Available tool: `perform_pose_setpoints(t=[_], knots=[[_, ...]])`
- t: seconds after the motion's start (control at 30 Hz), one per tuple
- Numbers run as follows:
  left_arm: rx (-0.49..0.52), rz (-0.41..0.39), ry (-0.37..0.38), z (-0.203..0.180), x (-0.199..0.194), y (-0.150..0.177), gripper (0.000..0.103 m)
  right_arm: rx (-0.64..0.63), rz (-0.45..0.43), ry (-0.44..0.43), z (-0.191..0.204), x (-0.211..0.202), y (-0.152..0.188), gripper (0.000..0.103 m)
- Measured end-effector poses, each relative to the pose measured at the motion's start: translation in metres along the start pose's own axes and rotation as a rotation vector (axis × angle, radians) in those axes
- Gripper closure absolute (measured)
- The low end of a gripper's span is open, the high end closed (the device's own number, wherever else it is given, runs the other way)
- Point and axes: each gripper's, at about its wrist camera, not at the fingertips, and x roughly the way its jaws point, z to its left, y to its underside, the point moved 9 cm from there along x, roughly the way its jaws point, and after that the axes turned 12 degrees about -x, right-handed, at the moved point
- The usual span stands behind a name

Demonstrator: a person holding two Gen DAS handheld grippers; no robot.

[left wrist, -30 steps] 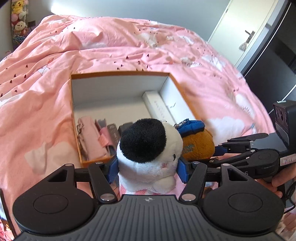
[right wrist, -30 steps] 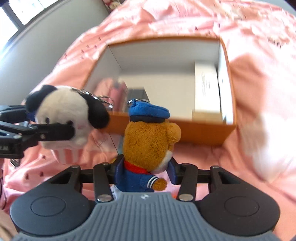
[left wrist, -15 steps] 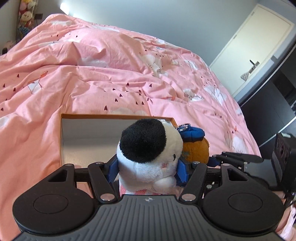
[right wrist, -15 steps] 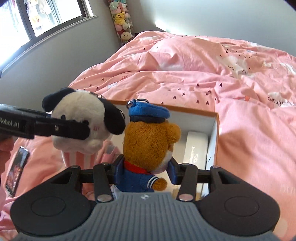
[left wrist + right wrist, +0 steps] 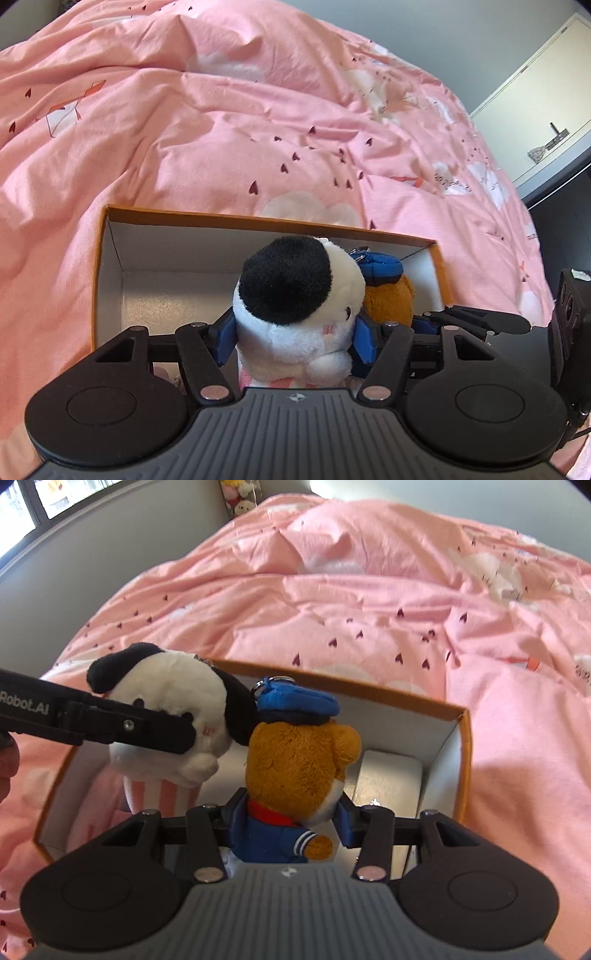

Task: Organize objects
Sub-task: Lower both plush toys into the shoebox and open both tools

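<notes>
A white plush dog with black ears (image 5: 295, 314) sits between the blue pads of my left gripper (image 5: 293, 339), which is shut on it. In the right wrist view the same dog (image 5: 170, 720) hangs at the left, over the box's left half. My right gripper (image 5: 286, 821) is shut on a brown plush bear (image 5: 295, 760) in a blue cap and sailor top; the left wrist view shows the bear (image 5: 388, 295) just right of the dog. Both toys hang side by side above the open orange box (image 5: 464, 760), whose far rim (image 5: 258, 218) shows behind the dog.
A long white case (image 5: 388, 775) lies inside the box along its right wall. The box rests on a rumpled pink duvet (image 5: 221, 129). A white door (image 5: 546, 110) stands at the far right. Plush toys (image 5: 240, 498) sit by the window at the back.
Both grippers have moved forward and down with their toys, from in front of the box's near edge to over its inside. The box's contents are now mostly hidden beneath the toys.
</notes>
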Motion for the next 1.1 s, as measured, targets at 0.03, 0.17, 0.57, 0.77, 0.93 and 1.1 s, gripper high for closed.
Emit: perform_pose_setpoints(t=[0.03, 0.17, 0.57, 0.77, 0.93, 1.1], knots=[[-0.007, 0.013, -0.018, 0.003, 0.006, 0.000, 0.032, -0.006, 0.007, -0.001, -0.001, 0.006, 0.000, 0.053], [-0.041, 0.044, -0.074, 0.017, 0.025, 0.000, 0.031, -0.005, 0.048, -0.009, -0.003, 0.027, 0.001, 0.053], [-0.088, 0.060, -0.178, 0.034, 0.051, -0.002, 0.026, -0.027, 0.115, -0.018, 0.002, 0.061, 0.002, 0.052], [-0.058, 0.049, -0.187, 0.034, 0.047, -0.004, 0.024, -0.013, 0.117, -0.029, 0.004, 0.061, 0.001, 0.049], [-0.006, 0.035, -0.159, 0.026, 0.033, -0.002, 0.022, -0.013, 0.088, -0.033, 0.002, 0.044, 0.000, 0.038], [0.051, 0.024, -0.163, 0.019, 0.014, -0.001, 0.030, 0.043, 0.089, -0.051, -0.003, 0.030, 0.007, 0.042]])
